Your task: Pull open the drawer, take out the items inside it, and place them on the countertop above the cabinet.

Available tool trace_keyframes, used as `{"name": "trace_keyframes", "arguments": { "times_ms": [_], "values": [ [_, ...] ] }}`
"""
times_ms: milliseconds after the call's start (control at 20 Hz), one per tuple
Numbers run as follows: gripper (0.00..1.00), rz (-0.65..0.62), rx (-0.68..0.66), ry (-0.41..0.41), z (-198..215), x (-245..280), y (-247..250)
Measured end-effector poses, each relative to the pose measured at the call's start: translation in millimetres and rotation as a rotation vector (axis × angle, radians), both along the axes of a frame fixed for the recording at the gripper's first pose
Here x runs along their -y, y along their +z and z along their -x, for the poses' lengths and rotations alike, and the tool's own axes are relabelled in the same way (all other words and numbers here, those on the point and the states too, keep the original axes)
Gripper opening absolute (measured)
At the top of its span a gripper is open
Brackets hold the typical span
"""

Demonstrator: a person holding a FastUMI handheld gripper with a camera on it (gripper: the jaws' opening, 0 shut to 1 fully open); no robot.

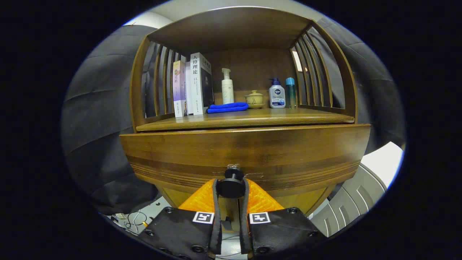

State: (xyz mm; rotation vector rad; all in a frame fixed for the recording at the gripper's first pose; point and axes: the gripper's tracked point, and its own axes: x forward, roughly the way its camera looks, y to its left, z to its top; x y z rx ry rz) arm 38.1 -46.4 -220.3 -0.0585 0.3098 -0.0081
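Drawer sits just ahead of our tongs, its front a wide slab of stiff, polished wood that looks heavy and too slick to grip by the face. We take it by the knob, small, round and hard, which lies between the fingers; they look clamped on its two sides. We judge a straight, steady pull is needed, since a round knob could slip out. Beyond and above lies the countertop.

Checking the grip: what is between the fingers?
In the gripper view, the drawer knob sits between the fingers, both pressing its sides.
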Motion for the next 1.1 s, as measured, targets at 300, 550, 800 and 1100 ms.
{"name": "trace_keyframes", "arguments": {
  "times_ms": [300,550,800,1100],
  "values": [
    [0.22,0.006,-0.013,0.009,21,-2,0],
    [0.22,0.005,-0.024,0.012,36,-4,0],
    [0.22,-0.001,-0.041,0.013,50,-5,-1],
    [0.22,-0.004,-0.063,0.017,65,-6,-6]
  ]
}}
